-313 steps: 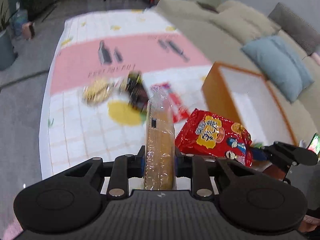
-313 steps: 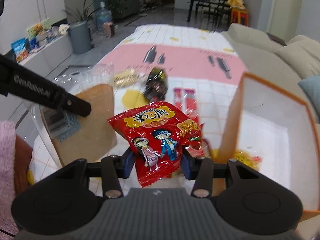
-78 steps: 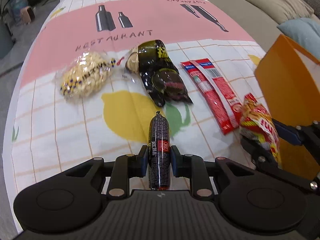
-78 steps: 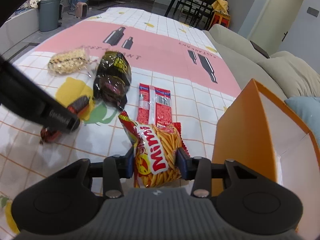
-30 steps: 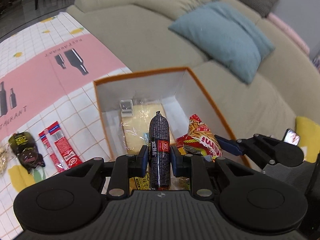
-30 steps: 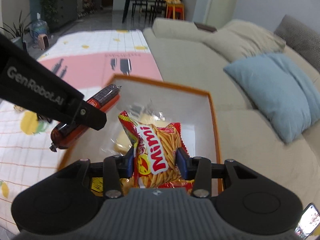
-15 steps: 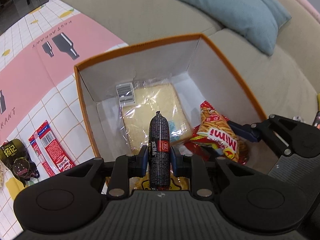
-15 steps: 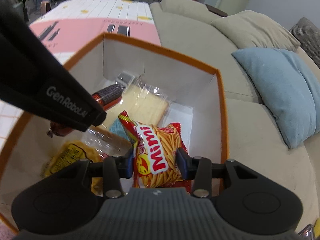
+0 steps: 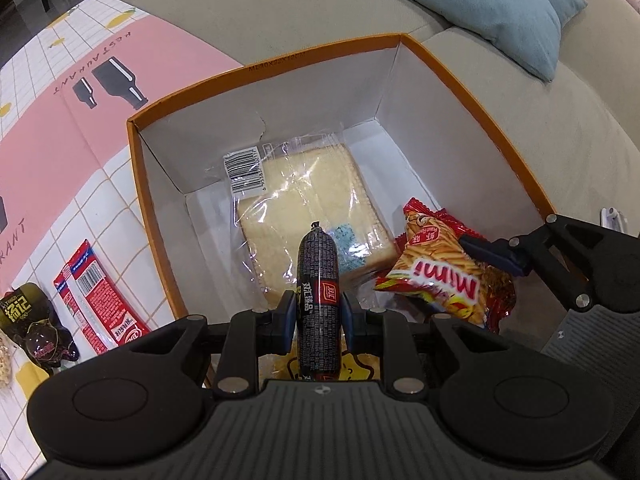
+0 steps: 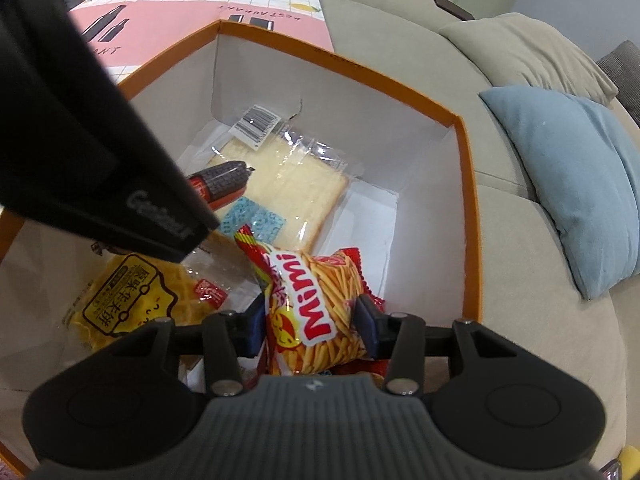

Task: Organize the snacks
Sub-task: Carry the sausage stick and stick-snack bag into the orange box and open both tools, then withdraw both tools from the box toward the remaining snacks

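Note:
My left gripper (image 9: pixel 319 312) is shut on a dark sausage stick (image 9: pixel 318 292) and holds it inside the orange box (image 9: pixel 264 70), above a clear bag of bread (image 9: pixel 316 200). My right gripper (image 10: pixel 310 330) is shut on a Mimi chips bag (image 10: pixel 316 308) low in the same box (image 10: pixel 466 184); that bag also shows in the left wrist view (image 9: pixel 444 280). A yellow waffle pack (image 10: pixel 128 300) and a red bag (image 10: pixel 352 260) lie on the box floor. The sausage tip (image 10: pixel 224 180) shows under the left gripper's body.
On the patterned tablecloth (image 9: pixel 60 120) left of the box lie two red stick packs (image 9: pixel 96 300) and a dark snack bag (image 9: pixel 36 328). A beige sofa (image 9: pixel 580 140) with a blue cushion (image 9: pixel 488 4) borders the box on the right.
Both grippers have moved lower into the box with their snacks still held. The box and its contents loom larger.

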Available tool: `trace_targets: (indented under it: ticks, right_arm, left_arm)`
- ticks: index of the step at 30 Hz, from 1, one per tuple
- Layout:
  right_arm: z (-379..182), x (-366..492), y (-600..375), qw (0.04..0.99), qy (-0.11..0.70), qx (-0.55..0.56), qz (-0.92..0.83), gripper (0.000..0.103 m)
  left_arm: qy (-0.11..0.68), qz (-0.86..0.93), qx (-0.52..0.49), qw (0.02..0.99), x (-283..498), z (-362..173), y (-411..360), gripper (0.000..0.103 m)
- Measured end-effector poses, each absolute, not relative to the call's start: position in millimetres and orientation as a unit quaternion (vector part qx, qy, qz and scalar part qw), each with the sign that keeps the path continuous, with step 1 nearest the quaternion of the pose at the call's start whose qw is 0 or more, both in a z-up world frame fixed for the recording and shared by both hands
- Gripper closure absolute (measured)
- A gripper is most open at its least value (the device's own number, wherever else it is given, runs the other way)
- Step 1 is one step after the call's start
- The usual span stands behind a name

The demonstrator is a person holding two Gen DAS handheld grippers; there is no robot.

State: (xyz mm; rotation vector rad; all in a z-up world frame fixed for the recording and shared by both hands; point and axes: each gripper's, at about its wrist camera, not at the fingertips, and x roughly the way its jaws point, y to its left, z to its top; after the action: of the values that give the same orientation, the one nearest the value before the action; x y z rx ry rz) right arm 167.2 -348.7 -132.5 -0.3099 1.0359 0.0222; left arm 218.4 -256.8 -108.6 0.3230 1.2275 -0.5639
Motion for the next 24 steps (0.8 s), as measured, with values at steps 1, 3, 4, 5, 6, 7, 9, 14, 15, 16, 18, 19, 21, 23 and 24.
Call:
trace_targets:
  ticks: [1,3,4,5,6,7,9,14,15,16,18,19,21,23,24]
  right_arm:
    - [-132.2,167.0,-348.5,0.856,0.495,-0.146,0.014,0.056]
    - [-130.9,167.6,-348.2,0.856,0.497,-0.141,0.018,0.052]
    - [-130.2,168.4,-348.3,0.856,0.497,-0.139,0.018,0.049]
    - [-128.7,168.7,-348.4,0.856,0.498,-0.137,0.018,0.046]
    - [-127.6,169.0,-348.3,0.856,0.499,-0.134,0.017,0.042]
    - [-125.9,169.4,-348.4,0.855,0.502,-0.130,0.018,0.039]
    - [-123.0,170.7,-347.5,0.853,0.507,-0.124,0.020,0.033]
    - [-110.6,168.6,-342.9,0.852,0.511,-0.111,0.021,0.023]
    - [-107.6,167.2,-342.1,0.854,0.509,-0.107,0.022,0.021]
    - [-104.1,165.4,-341.8,0.855,0.507,-0.102,0.022,0.021]
    - [-94.8,161.8,-339.7,0.859,0.503,-0.090,0.023,0.020]
    - [-91.1,159.3,-339.1,0.861,0.501,-0.084,0.023,0.020]
    - [-80.2,153.4,-336.0,0.869,0.490,-0.068,0.024,0.019]
    - [-70.1,147.6,-332.7,0.879,0.474,-0.050,0.024,0.019]
    - [-65.2,143.9,-328.9,0.884,0.464,-0.041,0.022,0.019]
  left_arm:
    - [0.565,-0.259,0.149,0.769,218.6,-108.1,-256.1,0.077]
    - [0.567,-0.259,0.147,0.768,219.3,-106.7,-254.8,0.077]
    - [0.567,-0.261,0.146,0.768,219.0,-105.6,-253.9,0.077]
    - [0.565,-0.261,0.148,0.769,218.5,-104.2,-253.1,0.077]
    - [0.562,-0.259,0.151,0.771,217.9,-102.5,-252.1,0.077]
    - [0.560,-0.258,0.152,0.773,217.0,-100.5,-251.3,0.077]
    - [0.555,-0.261,0.149,0.776,215.2,-95.4,-248.6,0.076]
    - [0.542,-0.259,0.135,0.788,208.2,-78.5,-238.0,0.067]
    - [0.539,-0.256,0.133,0.792,206.2,-74.9,-234.8,0.066]
    - [0.535,-0.254,0.130,0.795,204.0,-71.2,-231.3,0.066]
    - [0.527,-0.250,0.121,0.803,199.5,-63.3,-223.0,0.066]
    - [0.521,-0.246,0.116,0.809,196.5,-58.5,-217.3,0.065]
    - [0.504,-0.233,0.106,0.825,190.2,-49.0,-204.4,0.061]
    - [0.484,-0.220,0.093,0.842,182.4,-39.9,-188.2,0.057]
    - [0.475,-0.214,0.089,0.849,178.4,-35.8,-180.4,0.056]
